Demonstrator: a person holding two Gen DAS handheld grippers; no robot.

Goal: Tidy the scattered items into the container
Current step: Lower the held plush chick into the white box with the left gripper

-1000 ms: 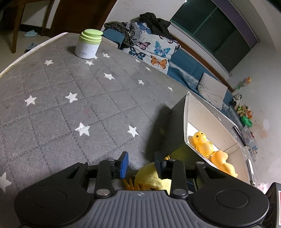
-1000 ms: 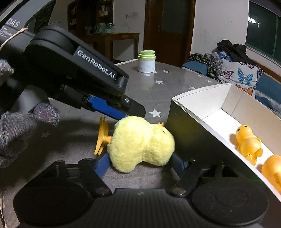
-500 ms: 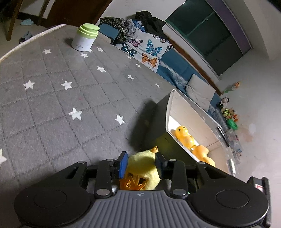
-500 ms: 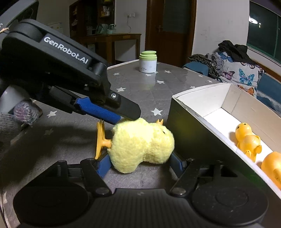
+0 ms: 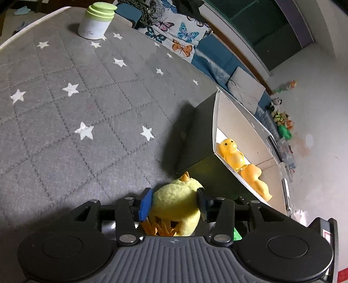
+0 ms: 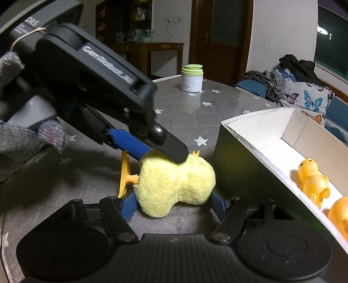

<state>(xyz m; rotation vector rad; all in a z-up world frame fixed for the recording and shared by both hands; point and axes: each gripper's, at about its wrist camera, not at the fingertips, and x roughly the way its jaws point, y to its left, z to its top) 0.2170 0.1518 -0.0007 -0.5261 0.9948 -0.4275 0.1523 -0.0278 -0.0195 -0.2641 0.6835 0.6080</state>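
The plush chick point(image 6: 176, 185) is fuzzy yellow pile with smooth orange plastic feet. The box point(image 6: 256, 126) is matt cardboard, dark outside, pale inside. Two ducks point(image 5: 231, 152) look glossy plastic. The tablecloth point(image 5: 87, 104) is quilted grey cloth. The jar point(image 5: 95, 21) is smooth matt plastic.

Grey quilted counter point(image 5: 91, 113) with white stars. On it: white jar with green lid point(image 5: 95, 20) at far left, open cardboard box point(image 5: 195, 139) at right, fluffy yellow chick point(image 6: 174, 185) lying near, just beside the box.
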